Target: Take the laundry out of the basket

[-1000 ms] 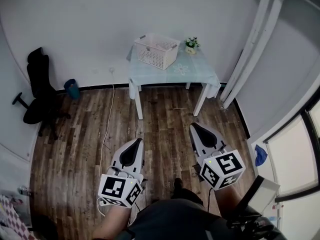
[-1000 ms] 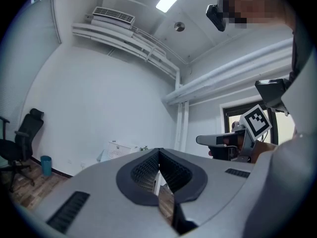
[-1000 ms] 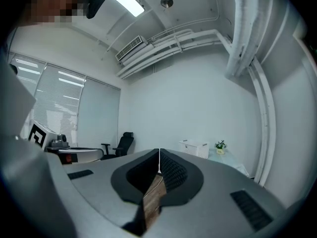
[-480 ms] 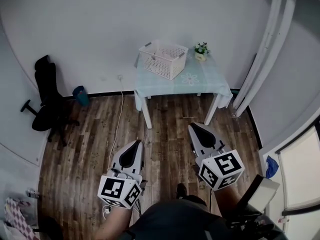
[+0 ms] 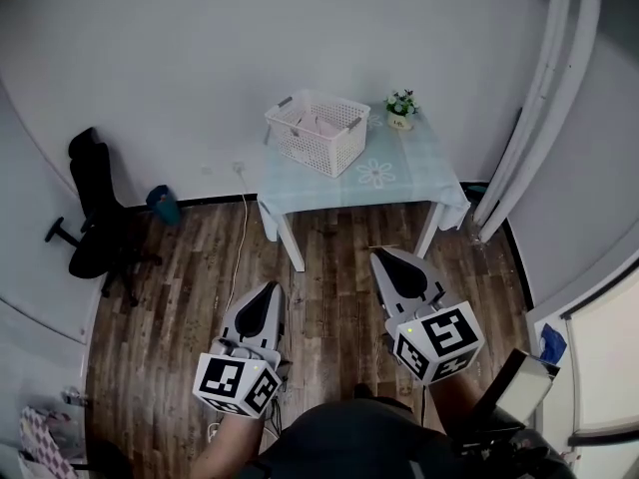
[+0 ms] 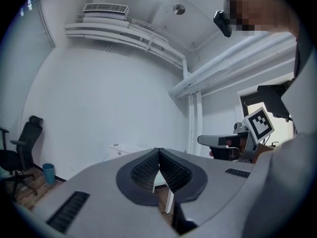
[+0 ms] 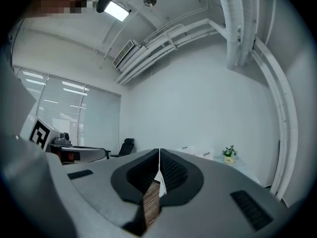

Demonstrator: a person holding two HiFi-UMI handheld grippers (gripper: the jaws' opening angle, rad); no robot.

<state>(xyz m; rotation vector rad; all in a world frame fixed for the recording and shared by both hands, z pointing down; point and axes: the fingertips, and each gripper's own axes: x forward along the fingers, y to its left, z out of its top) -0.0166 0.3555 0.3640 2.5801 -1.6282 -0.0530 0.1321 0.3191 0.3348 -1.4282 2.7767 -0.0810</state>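
A white slatted laundry basket [image 5: 318, 133] stands on the far left of a small table with a pale blue cloth [image 5: 384, 173]. Pale laundry [image 5: 321, 122] shows inside it. My left gripper [image 5: 270, 289] and right gripper [image 5: 381, 257] are held level over the wood floor, well short of the table's near edge. Both are shut with nothing between the jaws. In the left gripper view the jaws of the left gripper [image 6: 158, 150] meet at the tip, with the basket [image 6: 119, 150] beyond. In the right gripper view the right gripper [image 7: 159, 151] points towards the basket [image 7: 195, 151].
A small potted plant [image 5: 401, 108] sits at the table's far right corner. A black office chair [image 5: 95, 208] and a blue bin [image 5: 165, 206] stand at the left wall. A white cable [image 5: 240, 247] runs over the floor. Tall white pipes [image 5: 539, 118] rise at the right.
Both grippers have moved forward together towards the table, which now shows nearer and larger in the head view. Their jaws stay shut.
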